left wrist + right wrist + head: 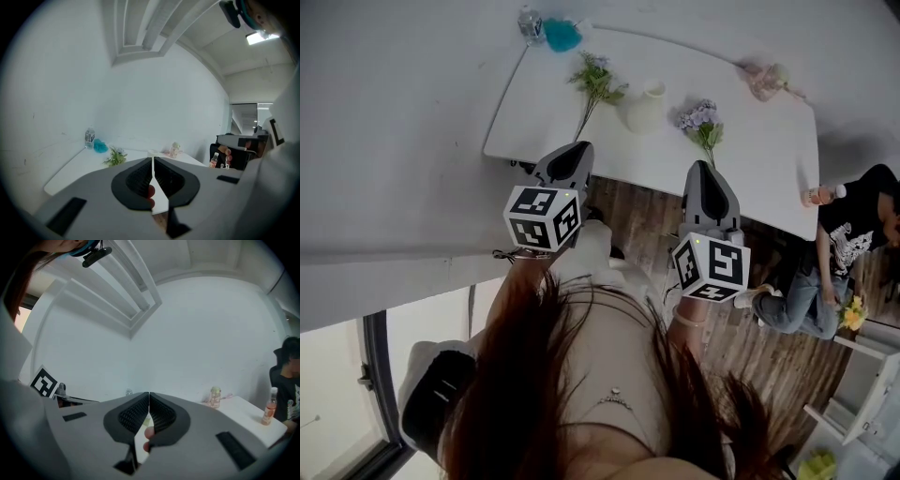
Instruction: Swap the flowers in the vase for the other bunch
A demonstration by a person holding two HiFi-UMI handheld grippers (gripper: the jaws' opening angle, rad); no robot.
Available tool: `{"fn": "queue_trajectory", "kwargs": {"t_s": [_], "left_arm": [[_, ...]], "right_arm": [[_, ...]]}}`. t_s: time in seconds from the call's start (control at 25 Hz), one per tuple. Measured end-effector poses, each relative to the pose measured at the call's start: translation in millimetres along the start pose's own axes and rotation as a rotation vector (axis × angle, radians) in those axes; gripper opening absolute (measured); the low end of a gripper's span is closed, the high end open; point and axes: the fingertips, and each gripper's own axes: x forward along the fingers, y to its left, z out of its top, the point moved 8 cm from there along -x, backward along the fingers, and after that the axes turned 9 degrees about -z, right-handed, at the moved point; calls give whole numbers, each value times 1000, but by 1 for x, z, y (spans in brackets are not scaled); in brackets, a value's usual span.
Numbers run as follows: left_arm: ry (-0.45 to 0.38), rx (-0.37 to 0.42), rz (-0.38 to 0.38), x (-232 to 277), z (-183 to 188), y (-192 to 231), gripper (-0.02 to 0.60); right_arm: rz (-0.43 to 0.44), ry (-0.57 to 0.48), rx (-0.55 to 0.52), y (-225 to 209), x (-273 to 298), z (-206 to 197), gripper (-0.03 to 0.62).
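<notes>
A white table (769, 178) stands on the far side of the scene, with a pale vase (645, 105) upright near its middle. No flowers can be seen in the vase. A leafy green bunch (595, 84) lies flat on the table just left of the vase, its stem running toward the near edge. A purple bunch (703, 122) lies just right of the vase, its stems also pointing nearward.

The left gripper (578, 147) is held at the near edge of the table, left of the vase. Its tips come close to the stem end of the leafy green bunch in the head view. In its own view the jaws are drawn together, with only a thin slit between the pads and nothing in it. The right gripper (701, 167) is also on the near side, just short of the purple bunch and in line with its stems. Its jaws are pressed together and empty.

At the far left corner of the table stand a water bottle (530, 23) and a teal object (562, 36). A pink object (764, 80) lies at the far right. A person (858, 230) sits at the right end, over the wooden floor (787, 356), holding a small bottle (825, 194).
</notes>
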Motion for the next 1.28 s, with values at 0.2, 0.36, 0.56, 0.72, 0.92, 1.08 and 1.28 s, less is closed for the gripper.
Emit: {"fn": "queue_trajectory", "kwargs": {"t_s": [0.2, 0.36, 0.56, 0.72, 0.92, 1.08, 1.28], "left_arm": [[3, -3, -4, 2, -1, -1, 9], [7, 1, -9, 4, -2, -3, 5], [13, -5, -19, 15, -2, -2, 5], [23, 1, -35, 31, 1, -4, 5], [28, 4, -54, 50, 4, -4, 4], [22, -16, -63, 63, 8, -1, 5], [20, -18, -63, 78, 15, 2, 5]], "right_arm": [[-14, -7, 8, -5, -1, 0, 28], [-23, 1, 19, -12, 0, -5, 28], [-38, 5, 16, -18, 4, -8, 28], [-62, 9, 12, -29, 8, -8, 28], [-88, 9, 16, -44, 16, -10, 28], [-96, 17, 15, -52, 26, -9, 28], [-95, 29, 29, -62, 39, -8, 28]]}}
